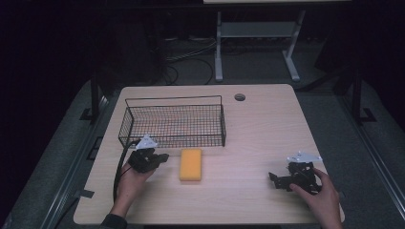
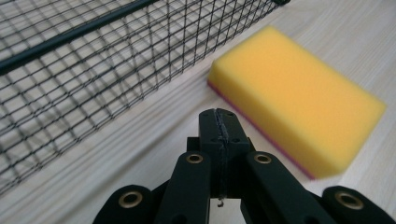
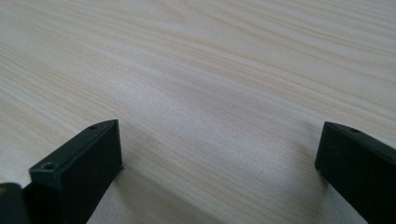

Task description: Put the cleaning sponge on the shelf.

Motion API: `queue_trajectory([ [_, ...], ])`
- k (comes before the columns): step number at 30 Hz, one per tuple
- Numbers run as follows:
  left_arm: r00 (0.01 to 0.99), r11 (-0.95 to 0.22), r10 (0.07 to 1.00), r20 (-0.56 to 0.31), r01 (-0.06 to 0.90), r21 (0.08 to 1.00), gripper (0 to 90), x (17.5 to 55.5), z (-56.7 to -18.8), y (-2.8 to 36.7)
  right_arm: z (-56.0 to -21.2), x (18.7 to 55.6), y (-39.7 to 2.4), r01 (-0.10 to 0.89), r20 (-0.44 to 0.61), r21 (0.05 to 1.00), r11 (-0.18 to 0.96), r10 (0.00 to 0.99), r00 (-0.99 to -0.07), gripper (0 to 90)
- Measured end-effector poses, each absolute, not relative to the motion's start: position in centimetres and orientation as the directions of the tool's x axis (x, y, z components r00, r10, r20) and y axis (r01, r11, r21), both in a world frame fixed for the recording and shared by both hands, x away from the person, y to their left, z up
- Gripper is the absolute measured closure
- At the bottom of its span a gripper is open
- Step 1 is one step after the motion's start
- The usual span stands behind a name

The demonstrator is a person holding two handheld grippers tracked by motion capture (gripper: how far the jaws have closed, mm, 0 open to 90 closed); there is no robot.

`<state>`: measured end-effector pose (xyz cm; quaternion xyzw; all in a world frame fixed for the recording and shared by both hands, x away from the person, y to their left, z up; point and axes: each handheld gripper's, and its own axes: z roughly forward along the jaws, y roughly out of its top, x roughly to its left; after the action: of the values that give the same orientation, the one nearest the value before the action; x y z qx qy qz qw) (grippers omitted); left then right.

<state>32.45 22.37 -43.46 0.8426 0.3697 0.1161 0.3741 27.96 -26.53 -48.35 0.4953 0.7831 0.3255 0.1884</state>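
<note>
- Overhead, I see a pale wood table on grey floor in a dark room.
- My left gripper, jaws clenched empty, points at the yellow sponge, which shows a pink underside beside the wire basket.
- My right gripper gapes wide over bare wood.

Wire basket on wood table, yellow sponge just in front of it; metal stand beyond.
</note>
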Motion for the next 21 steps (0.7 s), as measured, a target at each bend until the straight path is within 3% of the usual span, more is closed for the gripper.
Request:
queue_trajectory([
  [21, 0.721, -0.47, 0.69, -0.062, 0.511, 0.72, 89.8, 35.3, -43.7, 18.5, -48.3, 28.0, -26.5, 0.653, 0.027, 0.696, 0.297, 0.898, -0.438, 0.0],
])
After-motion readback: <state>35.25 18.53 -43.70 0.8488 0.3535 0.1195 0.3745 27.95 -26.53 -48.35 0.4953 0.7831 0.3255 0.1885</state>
